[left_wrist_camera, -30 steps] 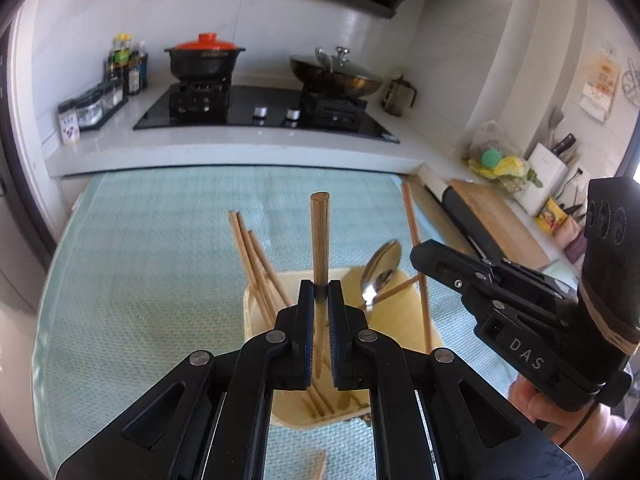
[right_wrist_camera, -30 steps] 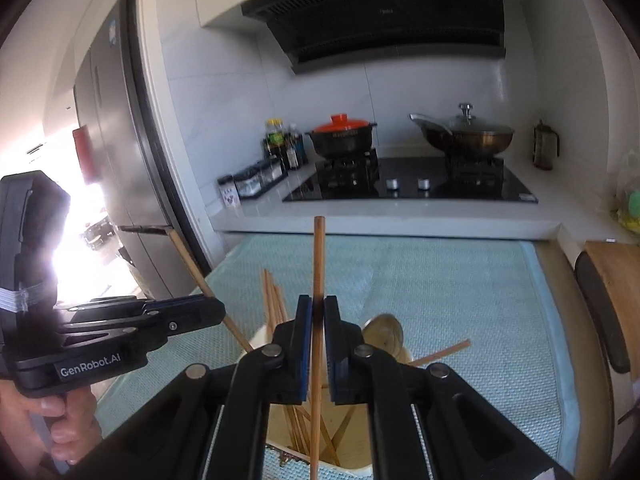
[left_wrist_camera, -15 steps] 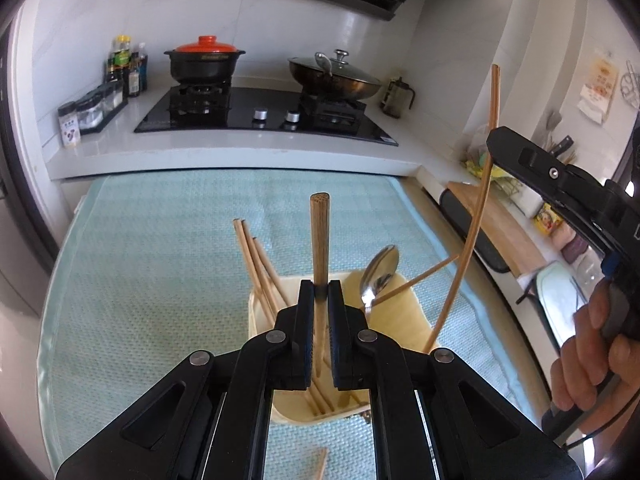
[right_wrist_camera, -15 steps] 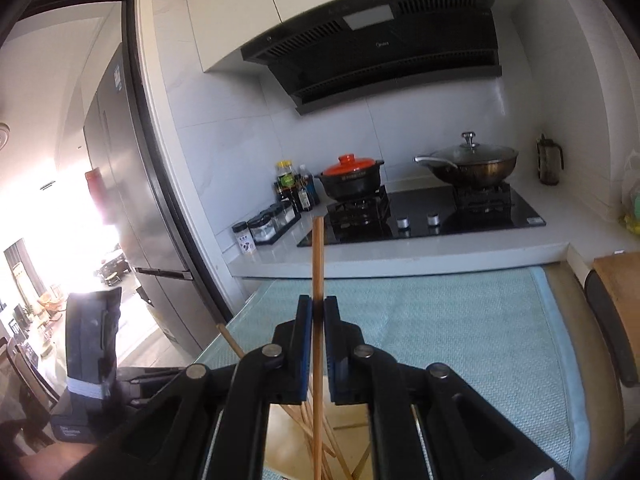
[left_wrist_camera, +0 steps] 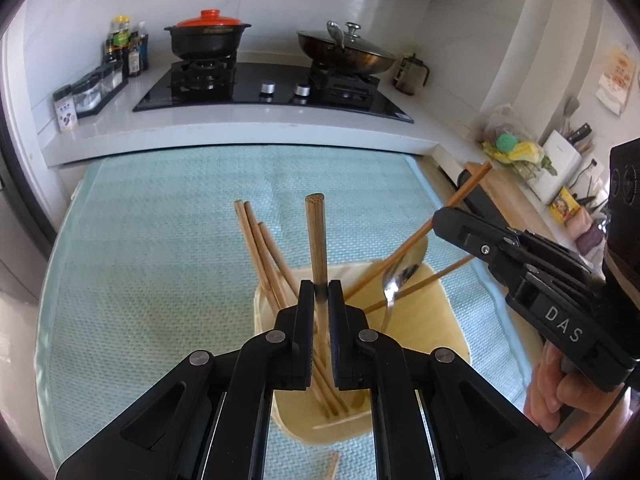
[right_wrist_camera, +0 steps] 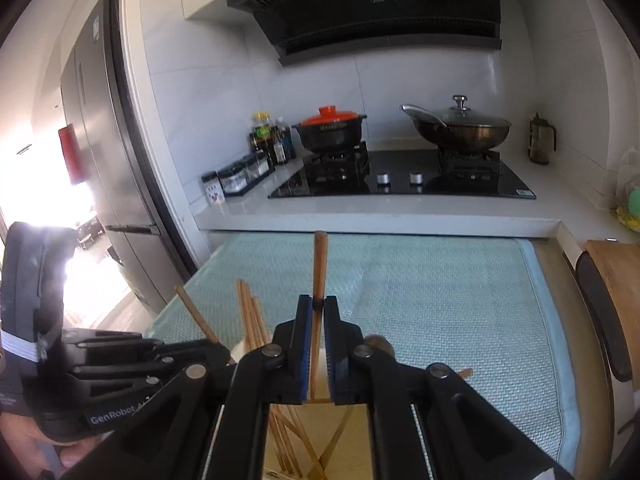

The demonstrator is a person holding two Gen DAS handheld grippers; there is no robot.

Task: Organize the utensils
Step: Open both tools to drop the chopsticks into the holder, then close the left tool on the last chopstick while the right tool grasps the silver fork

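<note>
In the left wrist view my left gripper [left_wrist_camera: 319, 294] is shut on an upright wooden chopstick [left_wrist_camera: 317, 240], right over a cream utensil holder [left_wrist_camera: 454, 316]. The holder contains several chopsticks [left_wrist_camera: 256, 248] and a metal spoon [left_wrist_camera: 400, 276]. From the right, my right gripper [left_wrist_camera: 438, 220] is shut on a slanted chopstick [left_wrist_camera: 468, 188] whose lower end reaches into the holder. In the right wrist view the right gripper [right_wrist_camera: 318, 310] clamps its chopstick [right_wrist_camera: 320, 264] above the holder [right_wrist_camera: 360, 436]. The left gripper [right_wrist_camera: 222, 350] sits at lower left with its chopstick [right_wrist_camera: 196, 312].
The holder stands on a teal mat [left_wrist_camera: 160, 240]. One loose chopstick [left_wrist_camera: 334, 464] lies on the mat near the front. Behind is a counter with a hob, a red-lidded pot [left_wrist_camera: 208, 38], a wok [left_wrist_camera: 344, 50] and spice jars [left_wrist_camera: 88, 92]. A cutting board [left_wrist_camera: 516, 200] lies right; a fridge [right_wrist_camera: 104, 160] stands left.
The right gripper rose with its chopstick half a second ago and has come back down, its chopstick now slanting into the holder. The left gripper kept its chopstick over the holder.
</note>
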